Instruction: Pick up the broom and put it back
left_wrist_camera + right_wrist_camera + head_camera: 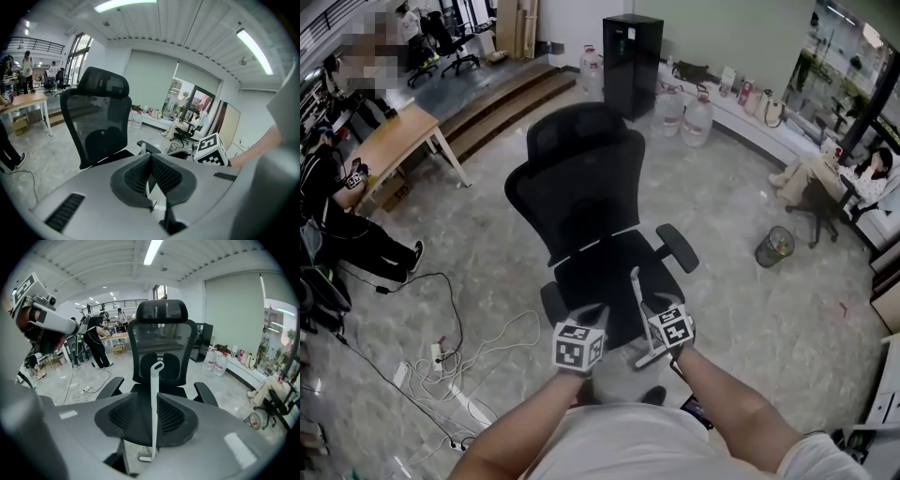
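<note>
The broom shows only as a thin white handle (pixel 638 305) with a hanging loop at its top (pixel 157 366). It stands upright between the jaws of my right gripper (pixel 147 398), close to the right-hand pad, with a clear gap to the left-hand one. That gripper (pixel 654 307) is open in front of a black office chair (pixel 581 178). The broom's head is hidden below the grippers. My left gripper (pixel 587 314) is beside it on the left. Its fingertips touch (pixel 150 157) and I see nothing held between them. The right gripper's marker cube (pixel 213 149) shows close by.
The office chair (pixel 161 338) stands right in front of both grippers. Cables and a power strip (pixel 441 361) lie on the floor at left. A wire wastebasket (pixel 774 247), water jugs (pixel 697 120), a black cabinet (pixel 632 64), a wooden table (pixel 389 141) and people stand around.
</note>
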Available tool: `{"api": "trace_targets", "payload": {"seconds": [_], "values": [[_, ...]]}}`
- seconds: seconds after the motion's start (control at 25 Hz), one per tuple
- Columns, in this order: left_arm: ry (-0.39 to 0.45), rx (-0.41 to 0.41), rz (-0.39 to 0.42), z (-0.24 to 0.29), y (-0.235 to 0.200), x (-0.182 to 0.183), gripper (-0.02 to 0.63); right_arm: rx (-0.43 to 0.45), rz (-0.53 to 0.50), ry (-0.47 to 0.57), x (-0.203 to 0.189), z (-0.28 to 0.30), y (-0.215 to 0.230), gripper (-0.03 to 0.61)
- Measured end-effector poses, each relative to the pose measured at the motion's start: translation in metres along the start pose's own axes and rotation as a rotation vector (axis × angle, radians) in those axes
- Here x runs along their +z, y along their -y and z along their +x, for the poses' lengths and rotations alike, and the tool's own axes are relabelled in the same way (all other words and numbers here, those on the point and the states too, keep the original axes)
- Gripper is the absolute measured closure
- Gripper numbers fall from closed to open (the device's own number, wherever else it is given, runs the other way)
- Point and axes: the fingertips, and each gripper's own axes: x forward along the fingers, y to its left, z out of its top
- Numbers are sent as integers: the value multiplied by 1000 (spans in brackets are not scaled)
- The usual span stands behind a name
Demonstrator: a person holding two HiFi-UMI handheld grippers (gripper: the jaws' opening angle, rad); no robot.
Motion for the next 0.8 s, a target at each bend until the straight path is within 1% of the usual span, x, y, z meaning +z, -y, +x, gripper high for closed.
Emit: {"api": "trace_targets", "payload": {"seconds": [0.12,0.2,0.28,0.36,0.52,0.64,0.72,0.8], "values": [[-5,-15,8,1,4,1,606,19,9,20,3,-11,-6,449],[-3,-30,16,-3,8,2,606,30,20,49,8,-30,-14,449],[2,-46,32,-9,18,2,606,29,34,90,14,-62,-21,449],[12,-64,41,-13,37,4,606,20,45,144,21,-105,-25,459],[14,-124,52,0,100,13,606,-6,102,244,34,-189,-3,506],[14,-186,83,20,159,20,606,-18,171,287,29,-240,24,551],[24,-235,106,30,201,28,606,-41,200,316,25,-270,40,569],[38,-285,136,39,243,39,606,-72,219,347,22,-298,56,575]]}}
